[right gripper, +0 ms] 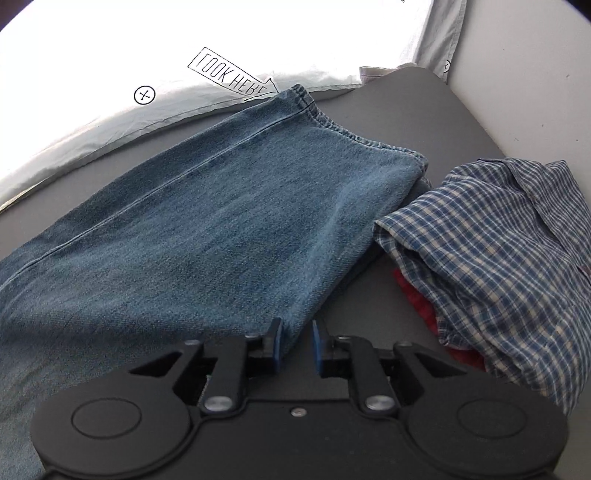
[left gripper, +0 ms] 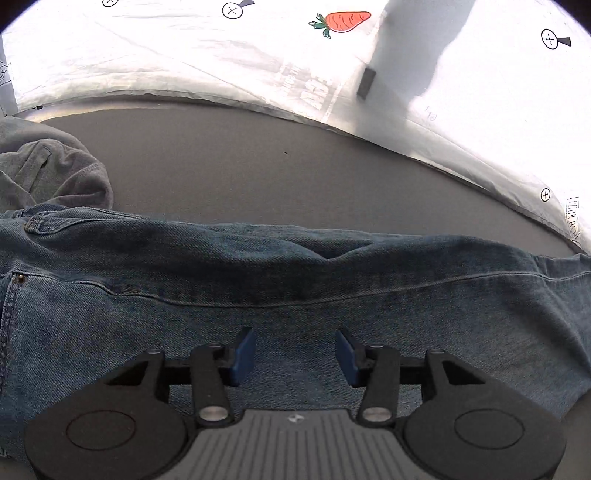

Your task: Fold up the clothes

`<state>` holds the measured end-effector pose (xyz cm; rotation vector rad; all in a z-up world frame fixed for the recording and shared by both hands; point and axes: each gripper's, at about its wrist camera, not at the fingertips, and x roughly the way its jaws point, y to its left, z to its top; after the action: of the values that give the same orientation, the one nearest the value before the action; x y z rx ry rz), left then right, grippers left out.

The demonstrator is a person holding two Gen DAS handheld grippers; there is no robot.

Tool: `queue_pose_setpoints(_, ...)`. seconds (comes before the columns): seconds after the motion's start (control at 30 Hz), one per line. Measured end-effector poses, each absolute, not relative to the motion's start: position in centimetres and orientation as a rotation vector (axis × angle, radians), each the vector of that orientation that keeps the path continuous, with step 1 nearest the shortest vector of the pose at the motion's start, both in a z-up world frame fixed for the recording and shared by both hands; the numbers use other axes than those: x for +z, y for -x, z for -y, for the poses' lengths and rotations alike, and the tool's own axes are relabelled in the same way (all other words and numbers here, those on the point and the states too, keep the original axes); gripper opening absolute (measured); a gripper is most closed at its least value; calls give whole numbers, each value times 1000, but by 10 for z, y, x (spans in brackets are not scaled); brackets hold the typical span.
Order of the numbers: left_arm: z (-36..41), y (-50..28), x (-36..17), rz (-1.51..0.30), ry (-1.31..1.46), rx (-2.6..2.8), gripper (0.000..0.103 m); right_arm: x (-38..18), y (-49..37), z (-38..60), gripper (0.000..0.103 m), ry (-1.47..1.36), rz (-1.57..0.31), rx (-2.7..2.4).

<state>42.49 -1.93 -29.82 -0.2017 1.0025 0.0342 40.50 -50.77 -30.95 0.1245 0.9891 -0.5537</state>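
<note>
In the left wrist view we see our left gripper [left gripper: 294, 356] hanging over the jeans [left gripper: 295, 295], its blue pads [left gripper: 242, 356] spread apart with only denim showing below the gap and nothing pinched. The jeans stretch across the whole lower half of the picture on the gray table [left gripper: 277, 166]. At 9 o'clock a crumpled gray garment [left gripper: 48, 173] lies just beyond the denim. Toward 12 o'clock a white sheet [left gripper: 184, 55] covers the far side, printed with an orange carrot [left gripper: 345, 21] and circled crosses; a faint gray print on it is too washed out for us to read.

In the right wrist view our right gripper [right gripper: 297, 345] sits at the near edge of a jeans leg [right gripper: 207, 229], jaws narrowed, with the fold of denim running between the pads; we cannot tell whether they press on it. The leg runs up toward 12 o'clock, where its hem [right gripper: 332, 123] lies near the white sheet [right gripper: 92, 129]. There an arrow-shaped label [right gripper: 231, 75] reads "LOOK HERE", seen upside down. At 3 o'clock a blue plaid shirt [right gripper: 498, 251] is heaped just beside the jeans, with a red cloth [right gripper: 424, 306] peeking out underneath.
</note>
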Motion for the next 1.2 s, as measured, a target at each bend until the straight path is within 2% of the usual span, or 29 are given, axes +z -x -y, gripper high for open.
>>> queue_pose_setpoints(0.03, 12, -425, -295, -992, 211, 34, 52, -306, -405, 504, 31, -84, -971, -558)
queue_pose_setpoints(0.2, 19, -444, -288, -961, 236, -105, 48, -296, -402, 506, 33, -119, -943, -568)
queue_pose_setpoints(0.23, 29, -451, -289, -959, 235, -158, 45, -296, -403, 507, 34, -132, -945, -572)
queue_pose_setpoints(0.27, 39, -457, -288, -954, 228, -201, 37, -296, -404, 508, 34, -136, -949, -572)
queue_pose_setpoints(0.3, 49, -463, -289, -949, 209, -226, 33, -296, -404, 507, 35, -135, -952, -570)
queue_pose_setpoints(0.37, 70, -478, -294, -949, 144, -262, 33, -296, -402, 504, 38, -131, -951, -560)
queue_pose_setpoints(0.47, 88, -504, -311, -993, 79, -257, 19, -297, -400, 499, 39, -133, -956, -548)
queue_pose_setpoints(0.73, 71, -537, -330, -998, 293, -154, 13, -300, -408, 493, 41, -97, -959, -518)
queue_pose_setpoints(0.87, 64, -538, -326, -1017, 340, -119, 14, -298, -414, 491, 43, -88, -956, -515)
queue_pose_setpoints(0.97, 66, -522, -314, -992, 337, -110, 33, -296, -415, 491, 50, -96, -954, -506)
queue_pose_setpoints(1.0, 67, -515, -311, -985, 346, -122, 35, -297, -414, 491, 50, -105, -950, -505)
queue_pose_setpoints(1.2, 81, -469, -310, -1014, 234, -131, 36, -291, -413, 504, 50, -134, -877, -539)
